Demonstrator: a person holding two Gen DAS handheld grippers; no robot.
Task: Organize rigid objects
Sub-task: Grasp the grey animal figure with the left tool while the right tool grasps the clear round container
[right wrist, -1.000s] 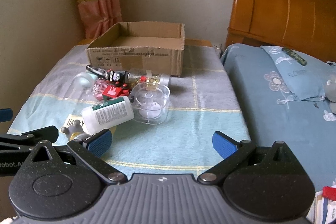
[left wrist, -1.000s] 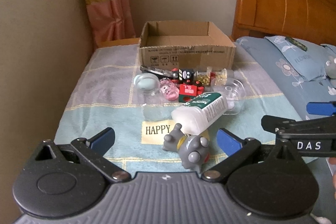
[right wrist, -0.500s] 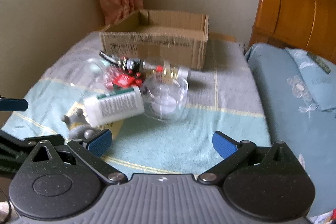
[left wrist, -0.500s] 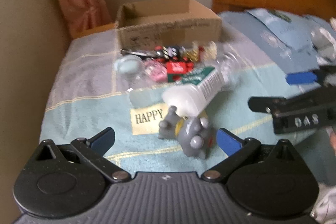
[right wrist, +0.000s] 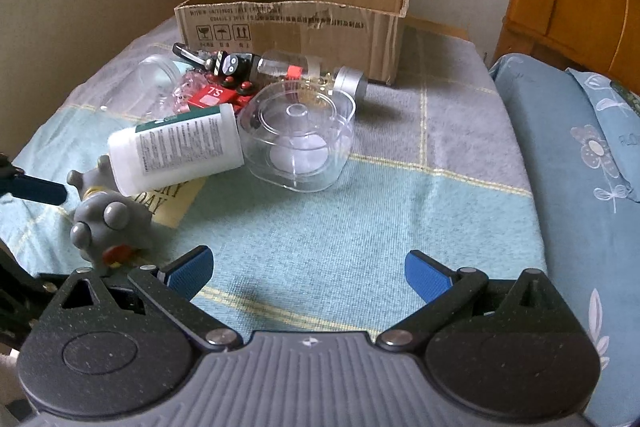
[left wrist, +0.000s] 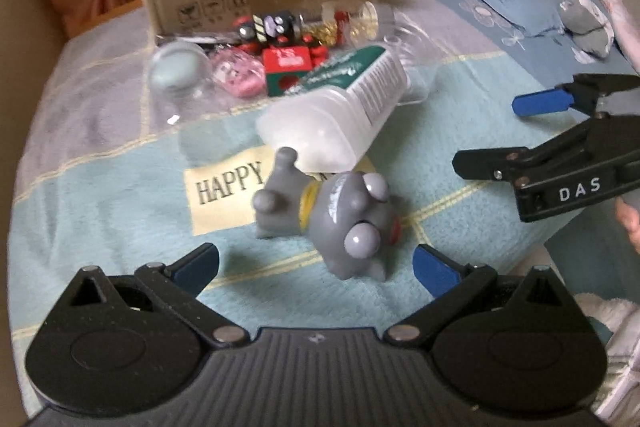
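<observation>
Crowding the near edge of a blanket-covered table

Lying on its side, the grey toy (left wrist: 332, 215) sits near the blanket's (right wrist: 360, 227) front edge, touching the base of a tipped white bottle (left wrist: 340, 115). Behind them a pile of small toys (left wrist: 280, 43) runs up to the cardboard box (right wrist: 296, 23), whose open top faces up at the far end. A clear round container (right wrist: 300, 135) rests just beside the bottle's cap end. Bare blanket stretches right of the container toward the blue bedding (right wrist: 576, 163).

Both tools hang low over the front edge. On the left gripper (left wrist: 316, 269), the fingers are spread wide, flanking the grey toy without touching it. On the right gripper (right wrist: 308, 273), the fingers are likewise spread over bare blanket, holding nothing.
</observation>
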